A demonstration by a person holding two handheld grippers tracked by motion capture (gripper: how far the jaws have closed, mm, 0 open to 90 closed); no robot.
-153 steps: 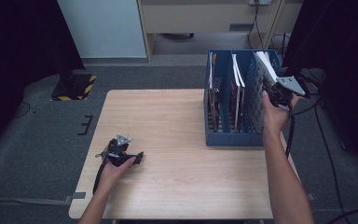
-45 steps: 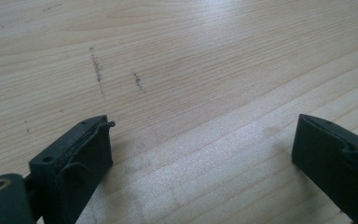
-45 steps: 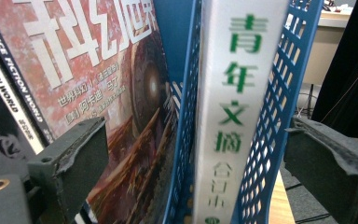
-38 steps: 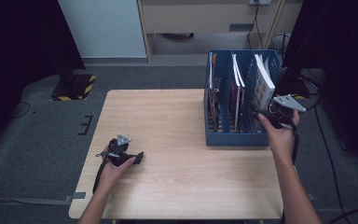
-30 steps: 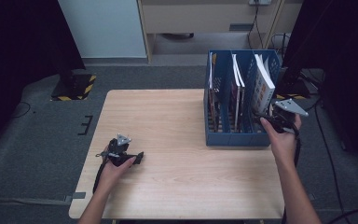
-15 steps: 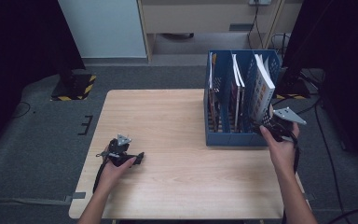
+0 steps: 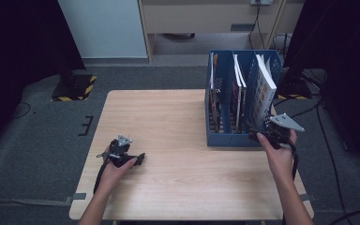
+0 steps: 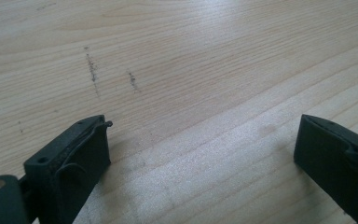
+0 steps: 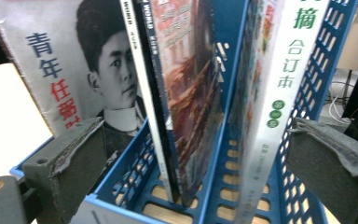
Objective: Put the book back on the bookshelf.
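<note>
Surface: pale wood surface (image 7: 178,117) on grey floor, dark curtains at both sides, a blue rack (image 7: 225,139) standing at its right edge.
Rack contents: several books upright in the slots; the white book (image 7: 262,89) with green characters leans in the rightmost compartment, near the rack's right wall.
Right hand-held gripper (image 7: 267,135): at the rack's near right corner, jaws spread wide and gripping nothing. In the right gripper view the white book (image 9: 279,93) stands between the two pads, touched by neither.
Left hand-held gripper (image 7: 138,158): resting low on the bare wood at the near left, well apart from the rack, jaws wide, nothing between them.
Step in hand: looks like the approach to the white book, jaws lined up on either side of its lower spine, grasp not yet made.
Next move: ease forward so the pads straddle the spine, close firmly, then lift straight up to clear the rack wall.
Watch for: the neighbouring book (image 9: 186,93) sits close, so the left pad could catch it or the blue divider.
</note>
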